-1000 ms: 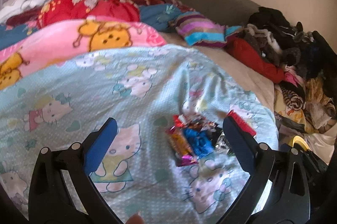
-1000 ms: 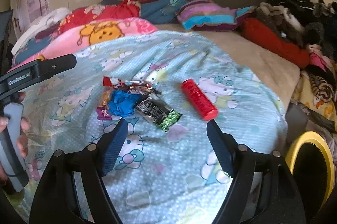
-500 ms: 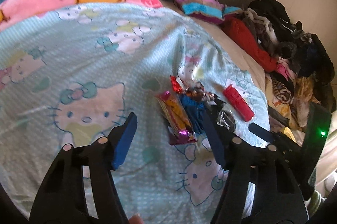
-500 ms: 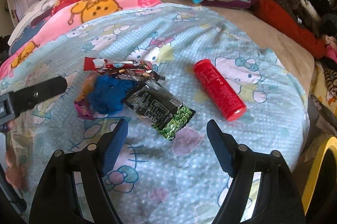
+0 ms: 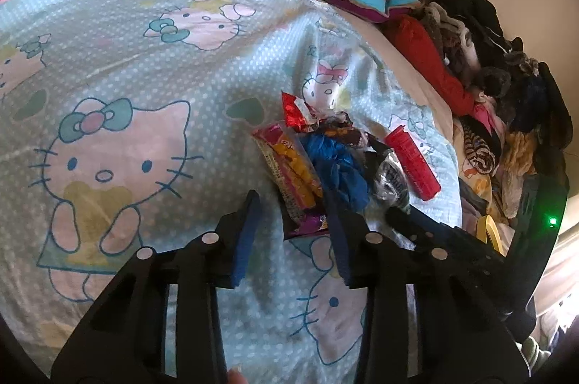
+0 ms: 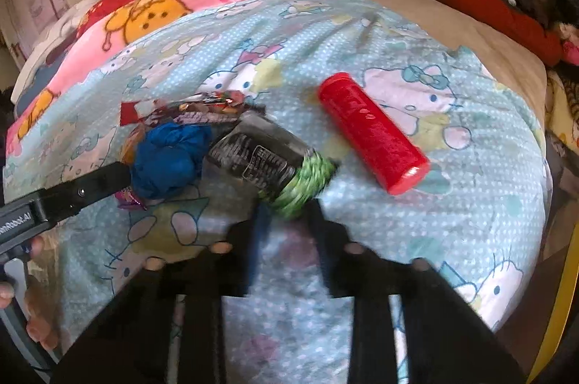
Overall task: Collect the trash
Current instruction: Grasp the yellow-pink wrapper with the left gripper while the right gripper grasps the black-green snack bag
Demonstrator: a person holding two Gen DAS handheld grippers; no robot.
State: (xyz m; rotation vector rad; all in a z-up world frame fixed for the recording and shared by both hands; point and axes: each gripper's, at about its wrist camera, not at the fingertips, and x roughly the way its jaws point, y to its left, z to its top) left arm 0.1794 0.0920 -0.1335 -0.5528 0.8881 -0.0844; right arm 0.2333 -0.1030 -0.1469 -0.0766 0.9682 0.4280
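Both grippers are closing, the left gripper (image 5: 293, 232) around the yellow wrapper's (image 5: 289, 170) end and the right gripper (image 6: 289, 225) on the green-tipped packet (image 6: 275, 163) at mid-frame, so thin foil may slip free or blanket (image 5: 144, 65) get pinched.

Left hand-held gripper (image 5: 291, 203) closing around orange wrapper (image 5: 289, 170) on blanket (image 5: 144, 58).

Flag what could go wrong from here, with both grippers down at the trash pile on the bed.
1. The right gripper is closing on just the green end of the black-and-green wrapper; so shallow a bite may slip off.
2. The left gripper is closing around the yellow snack wrapper, which touches the blue crumpled wad; lifting may drag it along.
3. The red tube lies loose on the soft blanket and could roll.
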